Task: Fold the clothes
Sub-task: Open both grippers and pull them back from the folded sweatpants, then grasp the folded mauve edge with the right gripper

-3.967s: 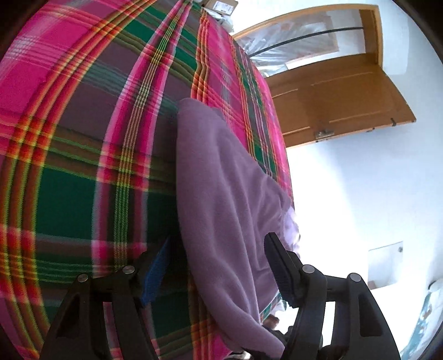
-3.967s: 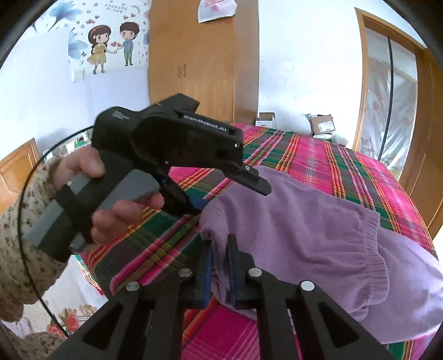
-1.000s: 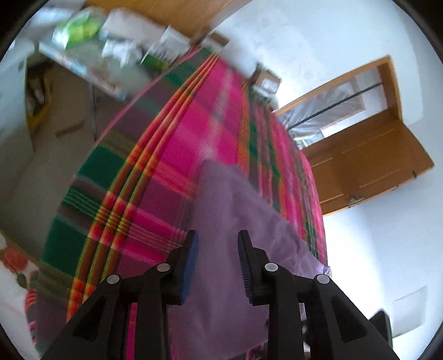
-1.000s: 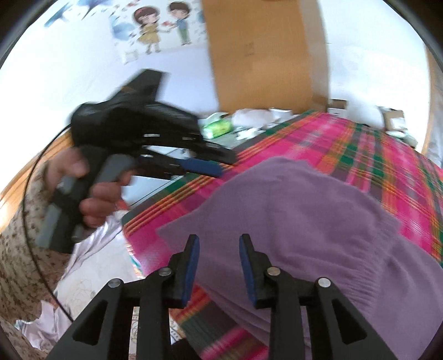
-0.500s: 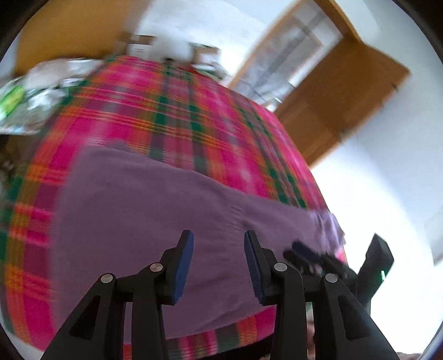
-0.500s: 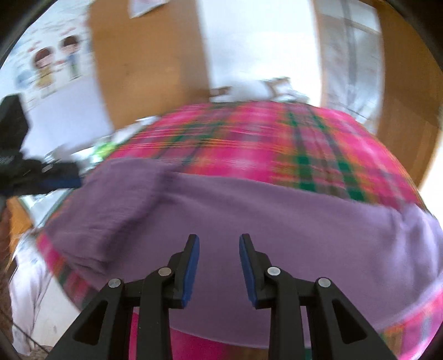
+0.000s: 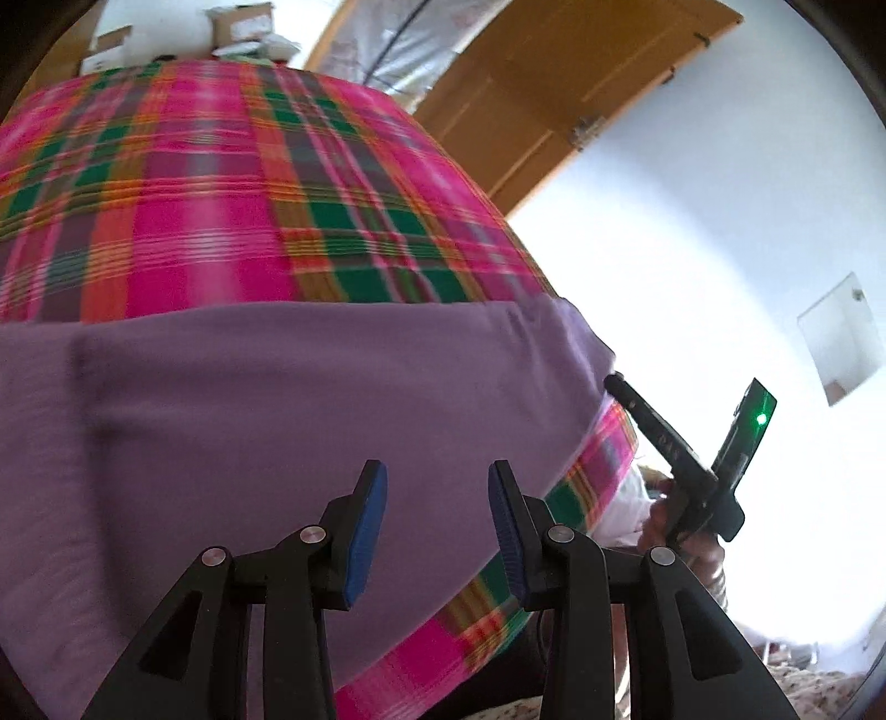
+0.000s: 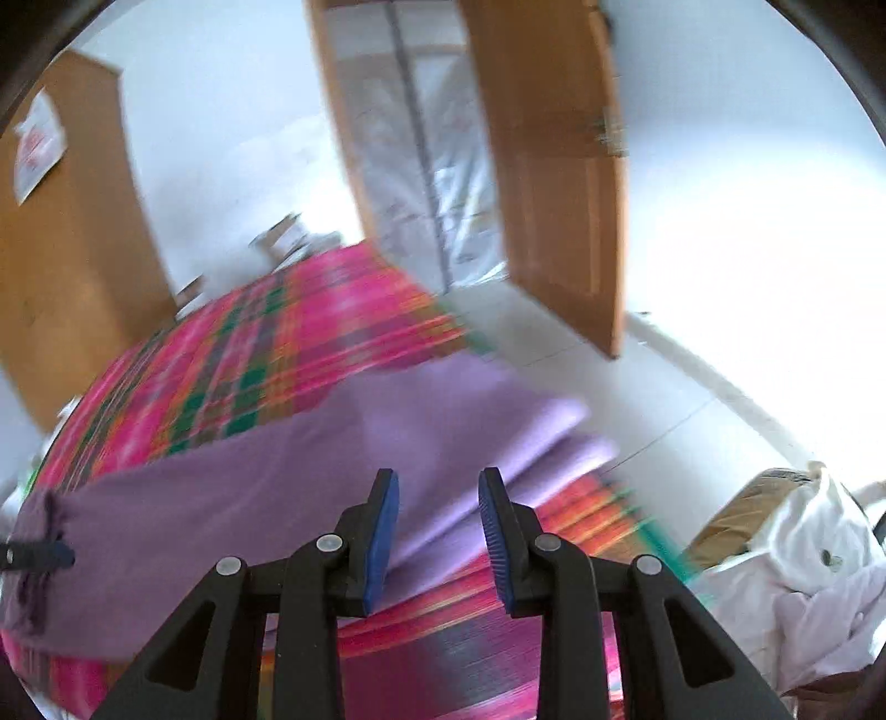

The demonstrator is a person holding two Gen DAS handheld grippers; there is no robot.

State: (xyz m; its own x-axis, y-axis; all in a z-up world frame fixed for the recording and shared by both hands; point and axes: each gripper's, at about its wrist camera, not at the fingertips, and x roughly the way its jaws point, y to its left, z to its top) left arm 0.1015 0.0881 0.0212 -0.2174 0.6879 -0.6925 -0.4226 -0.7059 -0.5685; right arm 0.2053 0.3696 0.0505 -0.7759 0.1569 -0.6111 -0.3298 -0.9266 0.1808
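A purple garment (image 7: 288, 421) lies lengthwise along the near edge of the plaid bed (image 7: 221, 210), folded into a long band. My left gripper (image 7: 437, 476) hovers over its middle, open, with nothing between the blue pads. In the right wrist view the garment (image 8: 310, 482) runs from the far left to a layered end near the bed's corner. My right gripper (image 8: 437, 482) hangs open above that end, holding nothing. One finger (image 7: 653, 426) of the right gripper shows beside the garment's right end. A fingertip (image 8: 39, 554) of the left gripper shows at the garment's left end.
An open wooden door (image 8: 559, 183) stands beyond the bed's right side over white floor. Cardboard boxes (image 7: 238, 22) sit past the bed's far end. A wardrobe (image 8: 66, 249) is at the left. A heap of white cloth (image 8: 803, 565) lies on the floor at the right.
Both grippers have swung to the right along the garment, and both views have rolled. The left jaws stand wider than a second ago. The right gripper now hangs over the garment's right end.
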